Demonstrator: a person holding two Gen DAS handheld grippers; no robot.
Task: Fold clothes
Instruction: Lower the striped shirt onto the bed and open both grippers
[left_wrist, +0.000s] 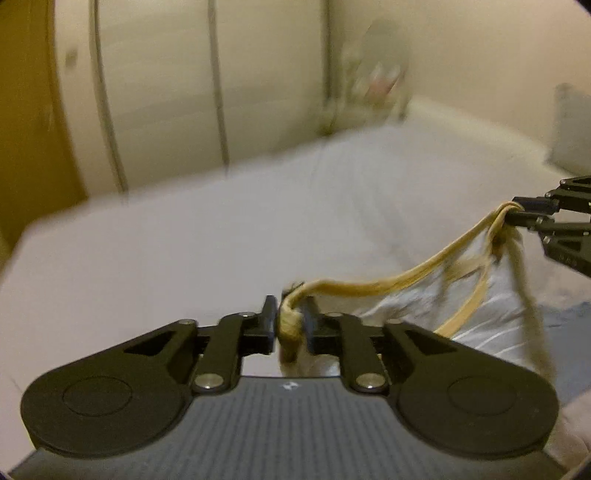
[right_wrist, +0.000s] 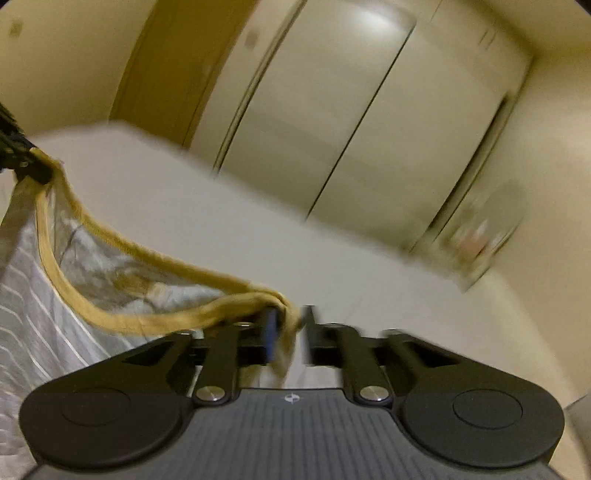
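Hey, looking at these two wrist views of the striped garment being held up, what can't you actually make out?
- Striped garment: its type and lower part; cut off by the left gripper in the left view and by the frame edge in the right view.
- Objects in the far corner: motion blur, unidentifiable.
- Blue fabric on the bed: mostly cut off at the edge.
- Right gripper: fingers smeared by blur, though cloth sits between them.

No readable text, label or number shows in either view; everything is blurred.
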